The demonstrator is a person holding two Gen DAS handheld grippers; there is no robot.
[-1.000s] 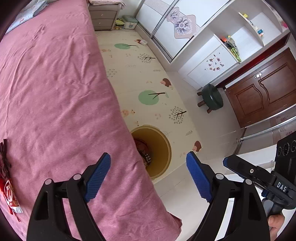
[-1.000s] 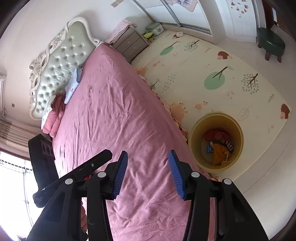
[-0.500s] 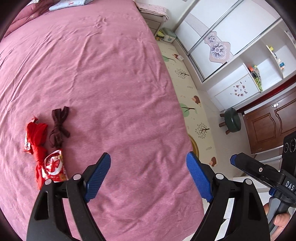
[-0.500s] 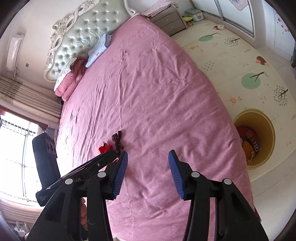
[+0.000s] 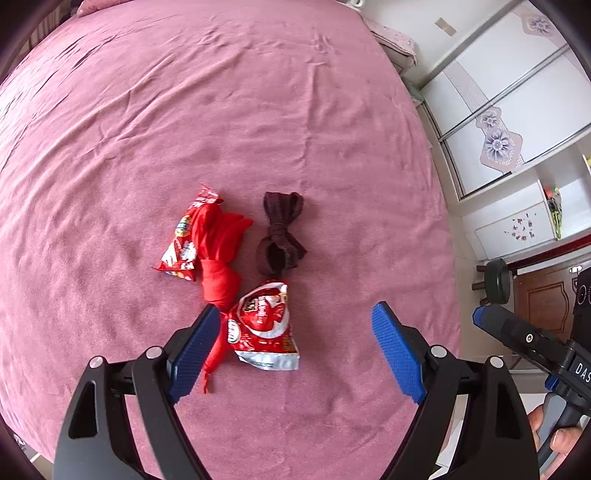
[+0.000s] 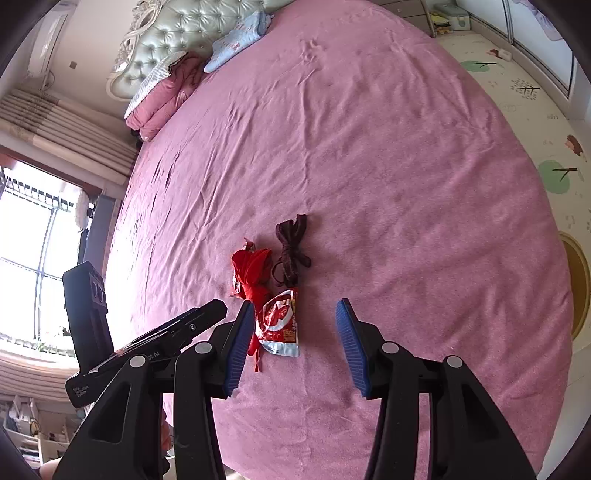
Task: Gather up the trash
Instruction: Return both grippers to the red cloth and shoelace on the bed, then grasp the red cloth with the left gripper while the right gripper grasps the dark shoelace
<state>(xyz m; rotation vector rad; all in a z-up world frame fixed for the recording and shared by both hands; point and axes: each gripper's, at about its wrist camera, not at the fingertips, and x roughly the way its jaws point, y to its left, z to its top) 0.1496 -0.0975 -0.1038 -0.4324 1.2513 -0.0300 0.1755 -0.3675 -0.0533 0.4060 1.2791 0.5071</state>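
On bed (image 5: 295,110): wrappers (image 5: 264,326) now under both tools, bin (image 6: 578,280) left behind; left tool (image 5: 291,347) spread wide, right tool (image 6: 295,347) part-spread, both empty; pickup next.

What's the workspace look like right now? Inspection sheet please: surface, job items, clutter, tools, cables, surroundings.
Surface: pink bedspread, wrinkled, covering the bed.
Job's things: red-and-white snack wrapper nearest the tools; second red wrapper further off, partly under the red cloth. Yellow bin on the floor beside the bed.
Clutter: knotted red cloth and knotted dark brown cloth, side by side.
Grippers: left tool open and empty, above the near wrapper; right tool open, empty.
Cables: nothing seen.
Surroundings: tufted headboard, pillows, window, white wardrobe, patterned floor mat.
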